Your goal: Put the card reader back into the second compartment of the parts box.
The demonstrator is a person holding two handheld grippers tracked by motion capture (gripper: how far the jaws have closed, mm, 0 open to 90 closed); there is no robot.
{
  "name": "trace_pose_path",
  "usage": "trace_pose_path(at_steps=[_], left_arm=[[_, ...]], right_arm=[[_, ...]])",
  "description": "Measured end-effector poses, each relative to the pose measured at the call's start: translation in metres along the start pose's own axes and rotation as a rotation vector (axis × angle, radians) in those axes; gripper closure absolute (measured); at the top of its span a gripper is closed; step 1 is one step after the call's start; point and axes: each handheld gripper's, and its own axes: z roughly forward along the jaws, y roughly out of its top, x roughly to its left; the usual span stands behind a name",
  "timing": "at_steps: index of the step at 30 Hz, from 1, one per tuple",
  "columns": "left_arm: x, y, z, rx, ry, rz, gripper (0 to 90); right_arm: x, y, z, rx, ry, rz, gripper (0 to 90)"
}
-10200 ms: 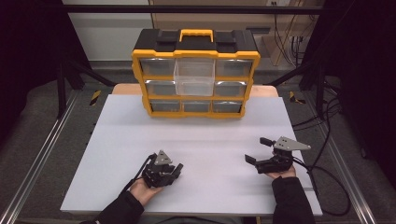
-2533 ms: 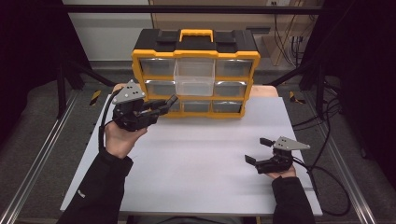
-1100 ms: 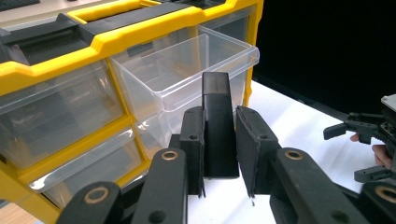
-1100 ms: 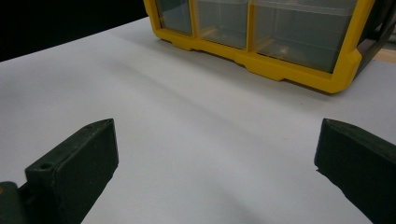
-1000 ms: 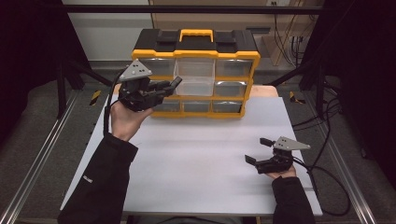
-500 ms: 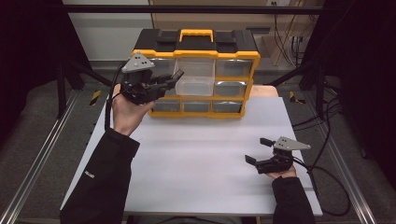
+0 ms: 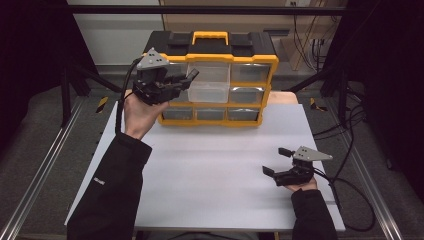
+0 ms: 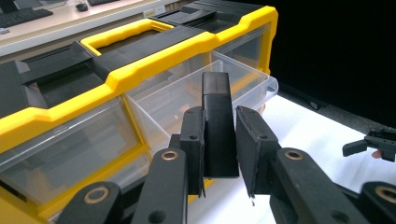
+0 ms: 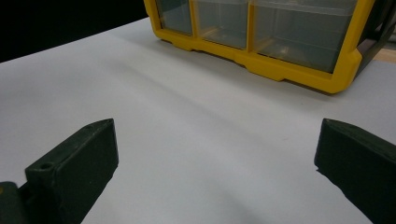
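Black rectangular plastic block stands between the two jaws of the left claw, its long axis running along the jaws and its free end pointing up and away toward the pulled-out clear plastic drawer of the yellow and black organiser case. In the left gripper view the near jaw lies flat against one side of the block, while a thin gap seems to show at the other jaw, so the claw is narrowly closed about the block, and whether both pads press I cannot tell for sure. That view also shows the block's end hanging just over the drawer's open top. The high view gives what the close one does not: the left claw is raised off the white bench, up at the case's top row, beside the open middle drawer; the block itself is too small to make out there. The right claw rests low on the bench, well apart from the case. In the right gripper view its jaws stand wide apart with bare bench between them, holding nothing, and the case's bottom row lies ahead.
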Motion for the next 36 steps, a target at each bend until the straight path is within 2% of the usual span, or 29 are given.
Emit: trace_pose_path(at_steps=[13, 16, 20, 36], left_arm=[[0.004, 0.011, 0.01, 0.006, 0.01, 0.013, 72.1], [0.005, 0.013, 0.013, 0.011, 0.006, 0.022, 72.2], [0.007, 0.015, 0.02, 0.012, -0.002, 0.013, 72.2], [0.011, 0.02, 0.041, 0.045, 0.005, 0.039, 72.1]], right_arm=[[0.0, 0.0, 0.0, 0.001, 0.002, 0.002, 0.1], [0.0, 0.0, 0.0, -0.002, 0.001, 0.001, 0.1], [0.0, 0.0, 0.0, -0.004, 0.0, 0.002, 0.1], [0.0, 0.0, -0.001, -0.003, 0.001, 0.005, 0.1]])
